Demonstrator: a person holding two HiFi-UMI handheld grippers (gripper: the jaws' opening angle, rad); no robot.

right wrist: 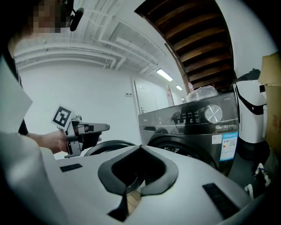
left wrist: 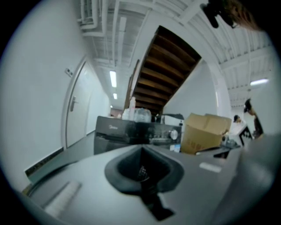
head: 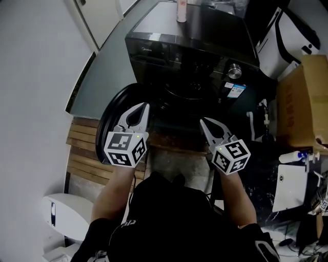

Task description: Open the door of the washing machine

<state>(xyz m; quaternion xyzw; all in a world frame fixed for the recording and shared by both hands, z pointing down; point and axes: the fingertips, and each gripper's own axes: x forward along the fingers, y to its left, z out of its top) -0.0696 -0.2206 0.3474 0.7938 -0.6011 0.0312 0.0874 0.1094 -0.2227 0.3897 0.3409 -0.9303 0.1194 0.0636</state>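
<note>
Left gripper (head: pixel 143 107): jaws together, nothing between them. Right gripper (head: pixel 203 122): the same, pinched closed and empty. Both are held in the air in front of the washing machine (head: pixel 195 46), and neither touches it.

Door (head: pixel 108 116): round and dark, it stands swung out to the machine's left, just beyond the left gripper. The drum mouth (head: pixel 187 89) is uncovered. Judgement: the opening looks done.

Handling: a rigid hinged ring, probably plastic around glass and moderately heavy. It should swing easily on its hinge once unlatched. The surface is glossy, so the pads could slip on it. The best hold is the rim on the side away from the hinge. I cannot make out a recessed handle from here.

Containers: the drum is dark inside, and I cannot tell whether it holds laundry. The cardboard box (head: pixel 302 102) sits right of the machine with its contents hidden. A bottle (head: pixel 181 10) stands on the machine's top.
</note>
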